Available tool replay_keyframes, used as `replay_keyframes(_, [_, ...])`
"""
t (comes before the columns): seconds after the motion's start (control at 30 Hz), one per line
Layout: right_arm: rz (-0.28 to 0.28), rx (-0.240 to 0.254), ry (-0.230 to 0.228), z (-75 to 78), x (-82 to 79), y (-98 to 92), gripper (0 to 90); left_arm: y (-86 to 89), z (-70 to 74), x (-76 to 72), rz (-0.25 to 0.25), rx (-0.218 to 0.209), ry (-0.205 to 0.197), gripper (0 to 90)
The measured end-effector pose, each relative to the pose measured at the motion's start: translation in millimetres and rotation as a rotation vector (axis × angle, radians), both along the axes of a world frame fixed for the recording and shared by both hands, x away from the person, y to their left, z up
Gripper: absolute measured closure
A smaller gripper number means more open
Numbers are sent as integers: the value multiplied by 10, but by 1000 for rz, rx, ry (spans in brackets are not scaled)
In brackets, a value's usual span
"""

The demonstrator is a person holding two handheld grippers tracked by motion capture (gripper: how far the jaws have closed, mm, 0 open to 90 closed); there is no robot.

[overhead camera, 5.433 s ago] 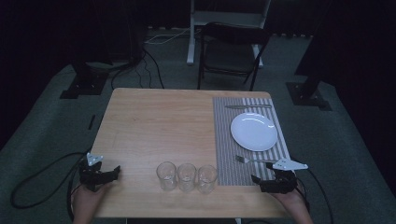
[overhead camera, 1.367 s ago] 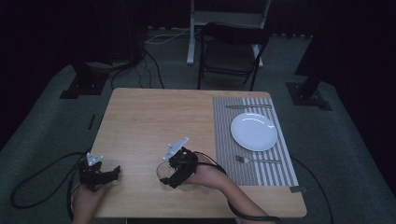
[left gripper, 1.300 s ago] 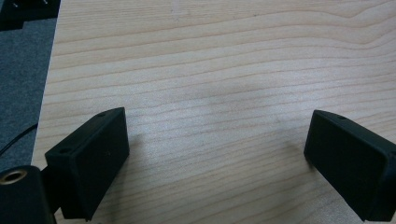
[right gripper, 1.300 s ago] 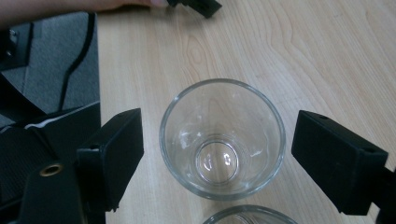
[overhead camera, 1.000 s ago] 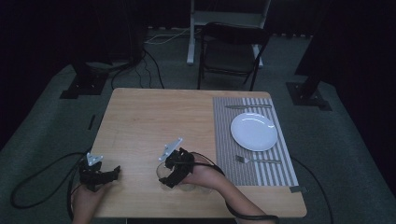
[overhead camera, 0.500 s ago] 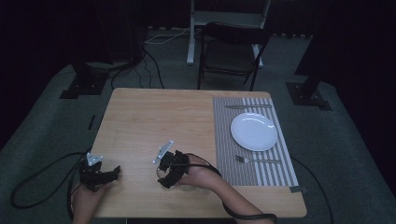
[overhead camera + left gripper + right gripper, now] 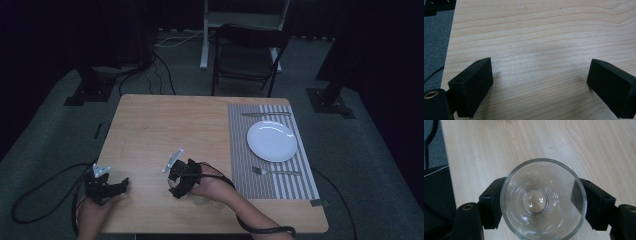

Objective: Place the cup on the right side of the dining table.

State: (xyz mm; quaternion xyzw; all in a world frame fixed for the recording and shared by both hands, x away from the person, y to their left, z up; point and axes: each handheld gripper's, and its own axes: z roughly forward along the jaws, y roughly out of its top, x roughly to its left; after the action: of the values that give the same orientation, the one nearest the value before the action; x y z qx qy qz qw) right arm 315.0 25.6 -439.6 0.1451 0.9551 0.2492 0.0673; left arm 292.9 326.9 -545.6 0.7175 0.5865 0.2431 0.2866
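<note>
Both grippers sit near the table's front edge: right gripper (image 7: 541,202) clamps a glass (image 7: 543,200), left gripper (image 7: 541,85) gapes over bare wood.

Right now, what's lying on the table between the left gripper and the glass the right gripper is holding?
Nothing: in the high view only bare wooden table separates the left gripper from the glass clamped in the right gripper.

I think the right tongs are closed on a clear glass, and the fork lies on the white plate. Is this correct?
Not fully. The high view shows the fork on the striped placemat, beside the white plate. The right tongs do grip the clear glass.
</note>
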Motion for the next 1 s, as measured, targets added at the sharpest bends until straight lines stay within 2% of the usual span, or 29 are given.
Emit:
replay_keyframes(0.27, [-68, 32, -12, 118, 131, -81, 282, 0, 0, 0, 0, 0, 0, 70])
replay_keyframes(0.5, [-113, 31, -23, 157, 237, -236, 283, -1, -1, 0, 1, -1, -2, 69])
replay_keyframes(0.7, [-160, 26, -49, 219, 317, -365, 283, 0, 1, 0, 0, 0, 1, 70])
replay_keyframes(1.0, [-218, 17, -44, 243, 466, -604, 283, -1, -1, 0, 1, 0, -2, 70])
